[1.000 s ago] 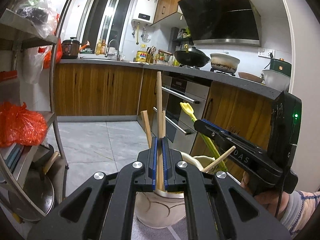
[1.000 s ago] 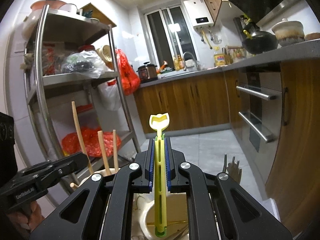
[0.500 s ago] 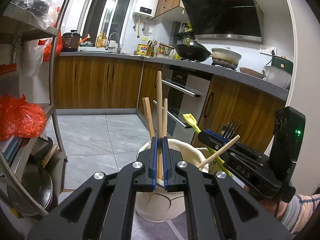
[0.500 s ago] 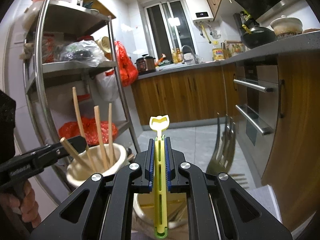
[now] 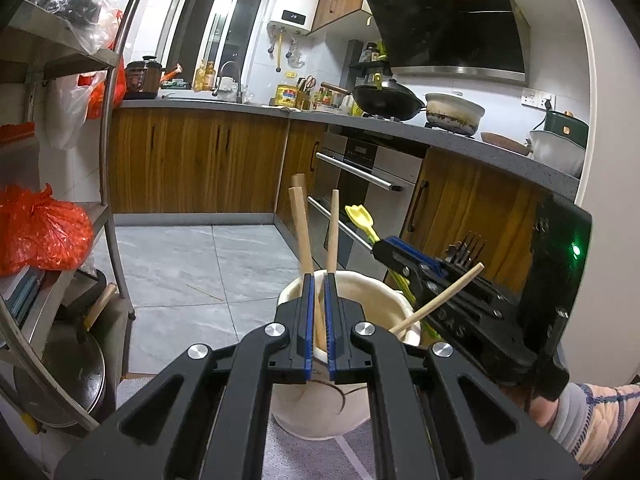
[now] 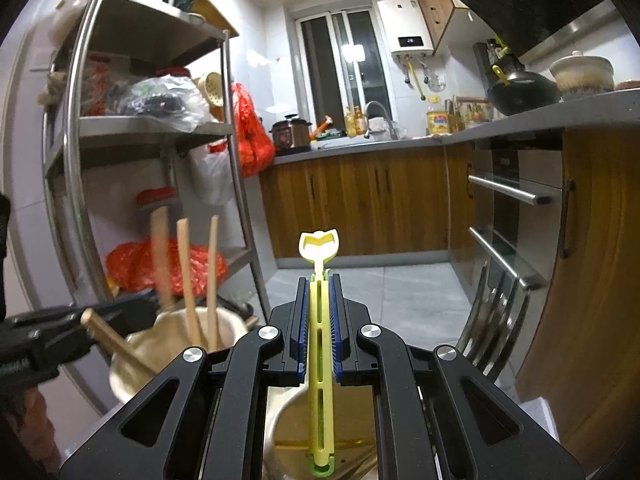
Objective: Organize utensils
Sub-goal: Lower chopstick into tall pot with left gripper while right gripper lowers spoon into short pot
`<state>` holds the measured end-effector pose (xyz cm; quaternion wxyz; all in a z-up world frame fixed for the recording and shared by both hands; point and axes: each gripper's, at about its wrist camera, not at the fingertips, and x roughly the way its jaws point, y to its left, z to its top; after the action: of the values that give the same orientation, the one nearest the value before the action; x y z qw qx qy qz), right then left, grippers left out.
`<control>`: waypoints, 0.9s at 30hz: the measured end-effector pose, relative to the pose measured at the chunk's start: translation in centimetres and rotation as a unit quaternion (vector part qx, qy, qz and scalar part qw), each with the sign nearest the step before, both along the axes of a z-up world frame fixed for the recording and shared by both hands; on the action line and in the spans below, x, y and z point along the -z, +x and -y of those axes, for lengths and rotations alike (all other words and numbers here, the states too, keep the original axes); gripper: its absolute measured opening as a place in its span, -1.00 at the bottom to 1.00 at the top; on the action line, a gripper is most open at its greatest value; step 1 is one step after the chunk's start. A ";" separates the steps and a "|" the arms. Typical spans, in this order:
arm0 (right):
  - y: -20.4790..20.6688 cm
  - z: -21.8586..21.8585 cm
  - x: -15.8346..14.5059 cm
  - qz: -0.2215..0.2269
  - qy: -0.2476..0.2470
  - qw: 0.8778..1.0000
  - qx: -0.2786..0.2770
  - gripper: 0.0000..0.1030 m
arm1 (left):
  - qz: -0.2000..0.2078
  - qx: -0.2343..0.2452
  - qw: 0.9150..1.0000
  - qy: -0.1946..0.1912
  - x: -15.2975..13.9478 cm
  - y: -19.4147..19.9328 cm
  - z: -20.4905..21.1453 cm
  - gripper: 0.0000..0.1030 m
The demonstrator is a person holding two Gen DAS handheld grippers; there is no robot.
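Observation:
In the left wrist view my left gripper [image 5: 319, 304] has opened slightly; a wooden utensil handle [image 5: 303, 236] stands loose between its fingers, tilted and blurred, in the cream ceramic holder [image 5: 320, 404]. More wooden handles [image 5: 333, 232] stand in that holder. My right gripper [image 5: 404, 258] shows at the right. In the right wrist view my right gripper [image 6: 319, 320] is shut on a yellow plastic utensil [image 6: 320, 336], upright over a second holder [image 6: 288, 432]. Metal forks [image 6: 494, 320] stand at the right. The wooden handles [image 6: 185, 276] show at the left.
A metal shelf rack [image 5: 108, 168] with red bags [image 5: 40, 232] stands at the left, a pan lid [image 5: 60, 376] on its low shelf. Wooden cabinets and an oven [image 5: 360, 184] line the back and right. The holders stand on a grey mat [image 5: 304, 456].
My left gripper has loosened and the wooden handle has slid down and tilted left in the holder. Both grippers have risen relative to the holders; the right still grips the yellow utensil.

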<state>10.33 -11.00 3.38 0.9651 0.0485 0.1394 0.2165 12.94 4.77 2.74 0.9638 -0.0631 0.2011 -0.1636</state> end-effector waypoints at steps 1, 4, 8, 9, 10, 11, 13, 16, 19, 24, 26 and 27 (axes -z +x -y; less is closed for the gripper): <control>-0.3 0.0 0.0 0.002 -0.005 1.000 -0.003 -0.80 | 0.000 -0.001 1.000 -0.001 0.0 0.0 -0.1 -0.91; -0.9 0.5 -0.1 -0.001 -0.003 1.000 -0.007 -0.80 | -0.001 -0.001 1.000 0.000 -0.1 0.1 0.0 -0.91; -1.5 1.0 -0.3 -0.002 -0.007 1.000 -0.007 -0.80 | 0.001 0.001 1.000 -0.001 -0.2 0.0 0.0 -0.91; -1.8 1.3 -0.3 -0.003 -0.006 1.000 -0.007 -0.80 | 0.001 0.001 1.000 0.000 -0.2 0.0 0.0 -0.91; -2.0 1.6 -0.4 -0.003 -0.002 1.000 -0.007 -0.80 | 0.002 0.001 1.000 0.000 -0.2 -0.1 0.0 -0.91; -2.2 1.8 -0.4 -0.002 0.001 1.000 -0.005 -0.80 | 0.003 0.002 1.000 0.000 -0.3 -0.1 0.0 -0.91; -2.1 1.9 -0.6 0.002 0.004 1.000 -0.002 -0.80 | 0.004 0.003 1.000 0.001 -0.3 -0.3 0.1 -0.91; -1.2 1.3 -0.8 0.010 0.001 1.000 0.008 -0.80 | 0.005 0.004 1.000 0.000 -0.3 -0.4 0.3 -0.91; -0.3 0.3 -0.9 0.022 -0.008 1.000 0.013 -0.80 | 0.008 0.006 1.000 0.003 -0.4 -0.7 0.4 -0.91; 0.3 -0.6 -0.2 0.031 -0.023 0.999 0.015 -0.80 | 0.005 0.006 1.000 0.002 -0.3 -0.4 0.2 -0.91; 0.1 -0.4 0.0 0.034 -0.022 0.999 0.015 -0.80 | 0.006 0.005 1.000 -0.002 -0.3 -0.3 0.0 -0.91; 0.0 -0.3 0.0 0.034 -0.022 0.999 0.016 -0.80 | 0.006 0.005 1.000 -0.004 -0.3 -0.3 0.1 -0.91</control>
<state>10.36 -10.73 3.40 0.9733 0.0225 0.1108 0.1999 12.68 4.71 3.06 0.9640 -0.0645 0.1949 -0.1693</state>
